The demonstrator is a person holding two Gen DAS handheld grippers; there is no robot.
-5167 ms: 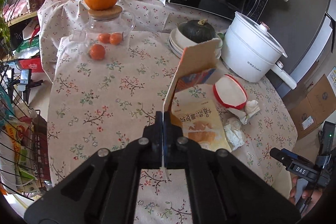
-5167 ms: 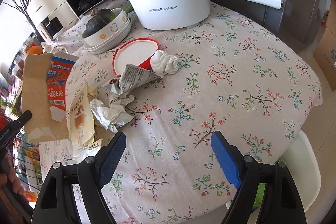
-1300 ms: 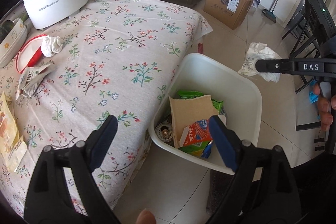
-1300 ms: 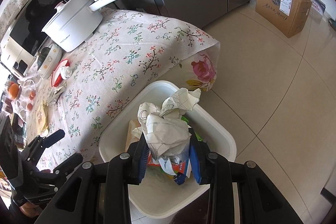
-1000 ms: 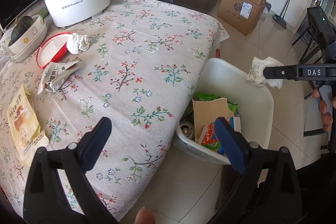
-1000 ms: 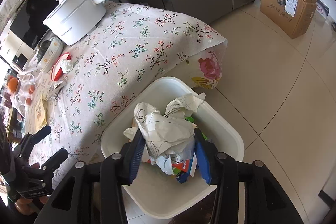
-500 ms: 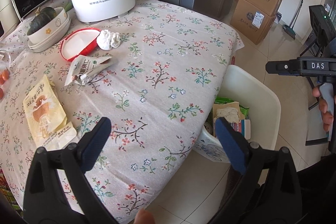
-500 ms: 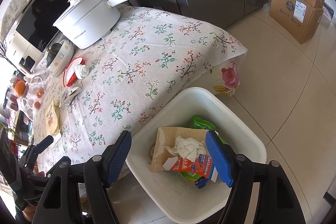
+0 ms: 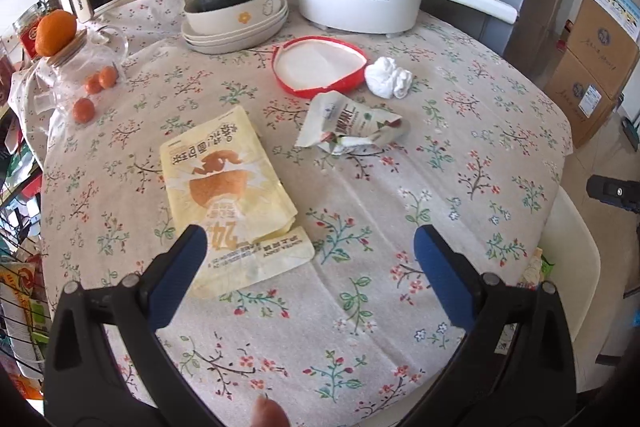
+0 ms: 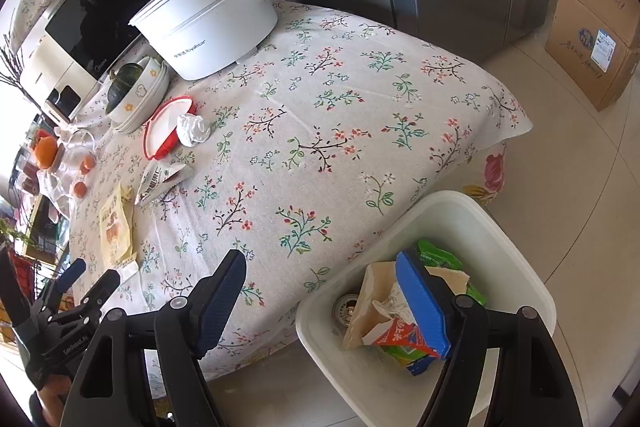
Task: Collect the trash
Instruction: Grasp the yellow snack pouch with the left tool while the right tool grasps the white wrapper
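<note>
Yellow pouch (image 9: 228, 195), worktop (image 9: 400, 227): light, limp, slippery; we would pinch its near edge. Left gripper (image 9: 308, 259) and right gripper (image 10: 320, 291): jaws wide, empty.

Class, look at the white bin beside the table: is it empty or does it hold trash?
Holds trash: the bin contains a brown carton and green wrappers.

Matt floral cloth table (image 9: 472, 131) — glossy plastic wrapper (image 9: 224, 187), crumpled tissue (image 9: 388, 79).
</note>
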